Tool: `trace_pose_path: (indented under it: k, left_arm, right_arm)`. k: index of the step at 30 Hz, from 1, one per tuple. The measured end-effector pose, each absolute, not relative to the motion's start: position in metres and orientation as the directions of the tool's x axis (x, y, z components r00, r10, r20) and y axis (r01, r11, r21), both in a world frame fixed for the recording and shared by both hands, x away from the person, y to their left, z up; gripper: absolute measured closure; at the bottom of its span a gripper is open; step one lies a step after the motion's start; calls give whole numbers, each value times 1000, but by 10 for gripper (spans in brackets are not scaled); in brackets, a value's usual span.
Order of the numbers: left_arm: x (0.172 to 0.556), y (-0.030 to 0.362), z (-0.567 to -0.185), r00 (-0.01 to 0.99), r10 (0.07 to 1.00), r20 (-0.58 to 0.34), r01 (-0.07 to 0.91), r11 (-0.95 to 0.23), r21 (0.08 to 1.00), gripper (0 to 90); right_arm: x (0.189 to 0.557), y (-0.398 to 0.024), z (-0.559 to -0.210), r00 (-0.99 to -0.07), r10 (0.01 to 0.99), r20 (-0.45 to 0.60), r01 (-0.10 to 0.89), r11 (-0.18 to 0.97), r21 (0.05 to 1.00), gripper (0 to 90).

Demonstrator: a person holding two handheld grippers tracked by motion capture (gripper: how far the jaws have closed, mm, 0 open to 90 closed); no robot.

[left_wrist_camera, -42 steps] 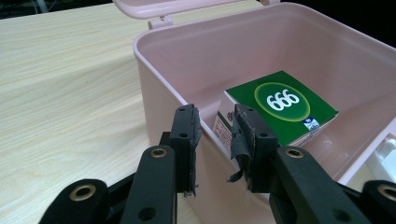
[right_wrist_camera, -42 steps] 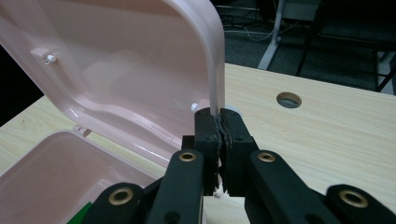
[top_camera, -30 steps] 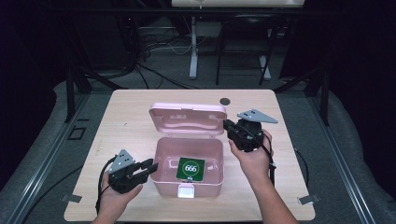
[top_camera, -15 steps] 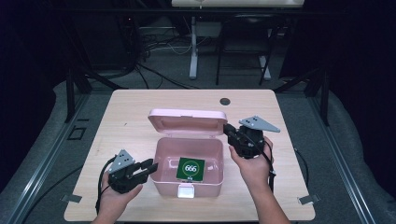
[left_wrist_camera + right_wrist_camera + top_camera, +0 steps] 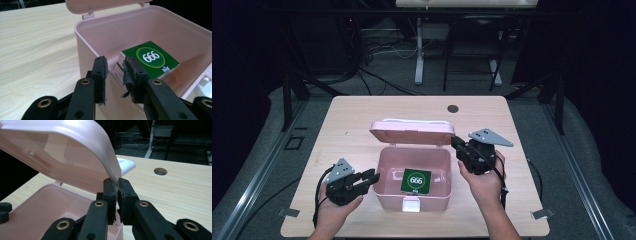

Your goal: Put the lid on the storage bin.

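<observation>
A pink box (image 5: pixel 383 167) stands open at the table's middle, with a green carton (image 5: pixel 416 181) marked 666 lying flat inside. Its lid (image 5: pixel 412 131) hangs half raised over the back. My right gripper (image 5: pixel 455 142) is shut on the lid's right edge; in the right gripper view the lid (image 5: pixel 75 145) rim is pinched at the right gripper (image 5: pixel 117 181). My left gripper (image 5: pixel 373 176) sits low by the box's left wall. In the left gripper view the left gripper (image 5: pixel 115 61) has just been closing a little; its jaws stand apart and grip nothing, facing the box (image 5: pixel 100 30) wall and carton (image 5: pixel 150 58).
The light wooden table (image 5: pixel 522 130) has a round cable hole (image 5: pixel 453 108) at the back. A white latch (image 5: pixel 411 205) sits on the box's front wall and a white handle (image 5: pixel 126 166) on the lid. Dark floor, cables and stands lie beyond the table.
The lid has swung forward from lying back to hanging half raised over the box. My right gripper came a little toward the person with it. The left gripper kept still.
</observation>
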State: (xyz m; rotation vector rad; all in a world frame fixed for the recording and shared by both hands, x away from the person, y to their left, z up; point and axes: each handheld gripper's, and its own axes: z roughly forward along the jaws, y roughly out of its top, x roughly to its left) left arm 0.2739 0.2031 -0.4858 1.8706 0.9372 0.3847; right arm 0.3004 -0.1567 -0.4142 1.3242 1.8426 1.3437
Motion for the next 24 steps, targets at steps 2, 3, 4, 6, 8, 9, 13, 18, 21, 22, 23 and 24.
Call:
trace_pose_path:
  k: [2, 3, 4, 6, 8, 9, 13, 18, 21, 22, 23, 24]
  left_arm:
    - [275, 203, -484, 652, 747, -130, 434, -228, 872, 698]
    - [275, 203, -483, 651, 748, -128, 433, -228, 872, 698]
    - [276, 203, -481, 652, 747, -128, 428, -223, 876, 694]
    - [276, 203, -479, 652, 748, -126, 423, -220, 879, 679]
    - [276, 203, -476, 651, 749, -122, 415, -216, 884, 675]
    - [277, 203, -475, 651, 749, -125, 416, -214, 884, 675]
    - [280, 205, -467, 647, 752, -126, 407, -201, 891, 679]
    - [284, 204, -457, 650, 750, -124, 396, -195, 897, 686]
    - [287, 204, -450, 649, 753, -113, 387, -198, 901, 687]
    - [288, 203, -447, 649, 753, -110, 385, -200, 901, 688]
    - [290, 203, -446, 646, 755, -108, 384, -200, 902, 688]
    - [291, 203, -443, 648, 754, -107, 383, -201, 902, 688]
  right_arm:
    - [299, -158, -415, -405, 902, 149, 417, 37, 908, 855]
    - [299, -158, -415, -405, 902, 149, 417, 37, 908, 855]
    - [299, -158, -415, -406, 901, 153, 419, 34, 908, 856]
    - [298, -158, -415, -407, 901, 152, 418, 36, 908, 857]
    - [296, -158, -416, -407, 901, 151, 418, 37, 908, 857]
    - [295, -158, -416, -408, 901, 149, 417, 39, 908, 857]
    - [294, -159, -417, -410, 899, 152, 418, 38, 908, 857]
    - [293, -159, -418, -413, 898, 153, 417, 37, 908, 859]
    - [293, -159, -419, -414, 897, 154, 416, 36, 909, 859]
    - [293, -160, -419, -415, 896, 159, 418, 32, 908, 859]
    - [293, -160, -419, -415, 895, 161, 418, 31, 908, 859]
    - [293, -160, -419, -415, 895, 163, 419, 30, 907, 859]
